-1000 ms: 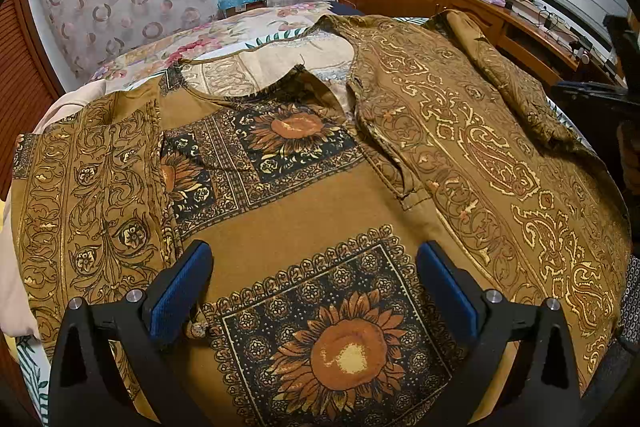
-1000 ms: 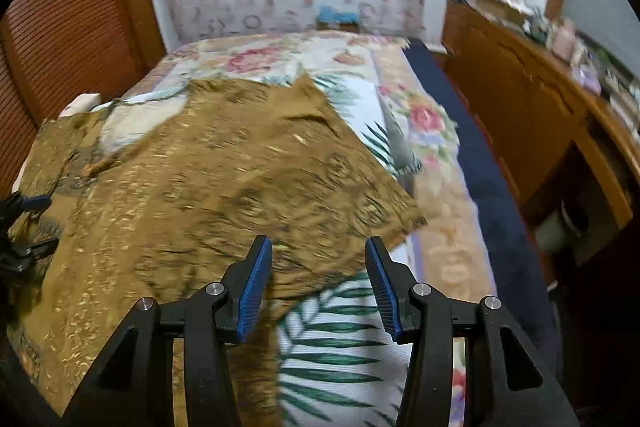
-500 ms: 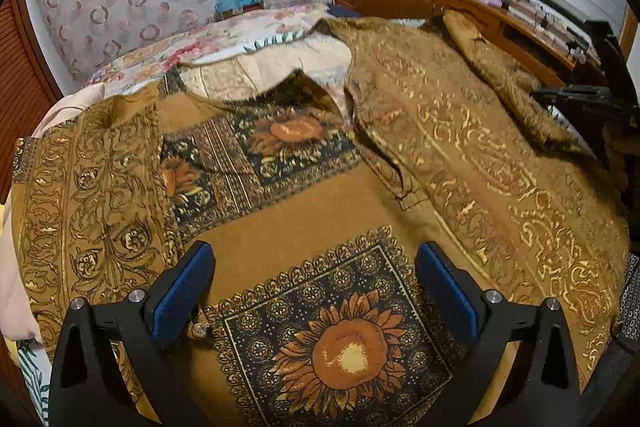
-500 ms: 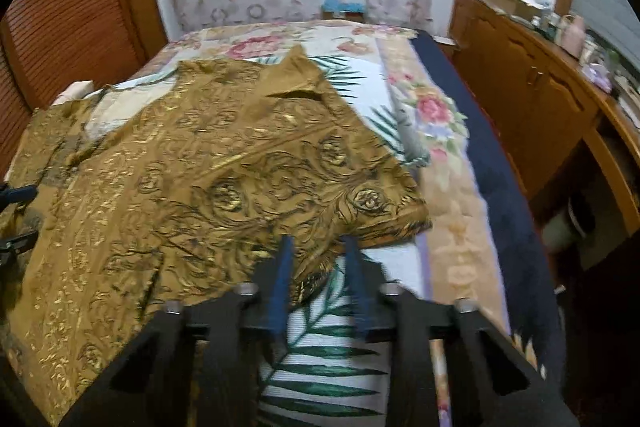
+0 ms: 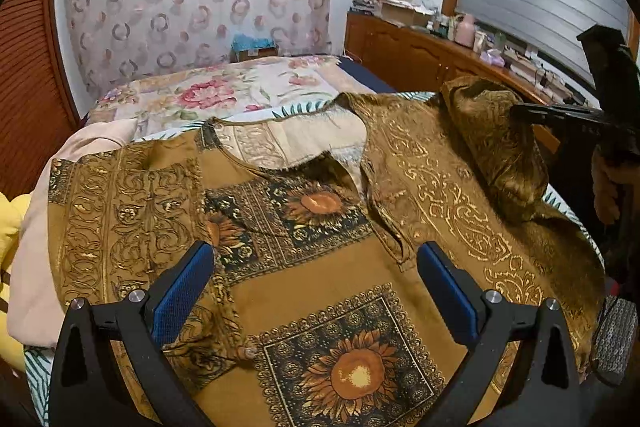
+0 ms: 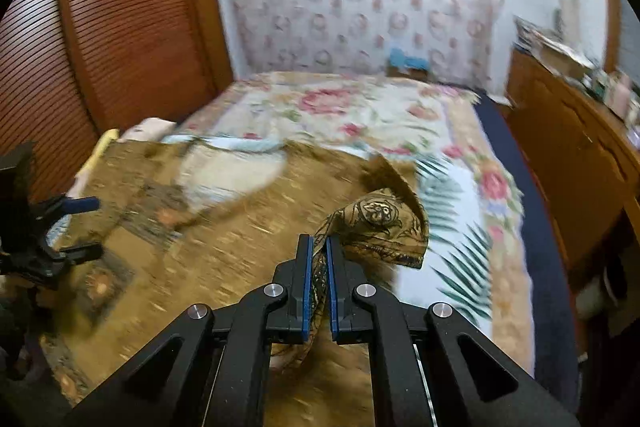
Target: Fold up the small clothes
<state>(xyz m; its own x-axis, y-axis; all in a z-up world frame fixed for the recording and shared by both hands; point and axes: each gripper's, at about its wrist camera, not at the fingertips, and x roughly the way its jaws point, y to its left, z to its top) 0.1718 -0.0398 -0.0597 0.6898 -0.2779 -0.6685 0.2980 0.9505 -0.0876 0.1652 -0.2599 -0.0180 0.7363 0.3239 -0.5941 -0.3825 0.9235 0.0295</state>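
pinching the brown shirt's sleeve, the right gripper lifts it; left gripper hovers spread; no writing legible.

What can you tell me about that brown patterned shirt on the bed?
The brown shirt looks like thin woven cloth with gold scrollwork and dark sunflower squares. It lies spread on the floral bedspread, neckline away from the camera. The right gripper pinches one sleeve and lifts it; the left gripper hovers open above.

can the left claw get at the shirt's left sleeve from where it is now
Probably yes. The left claw hangs open above the brown shirt, and the sleeve lies flat just beside its left finger with nothing over it. The right claw is busy on the opposite sleeve.
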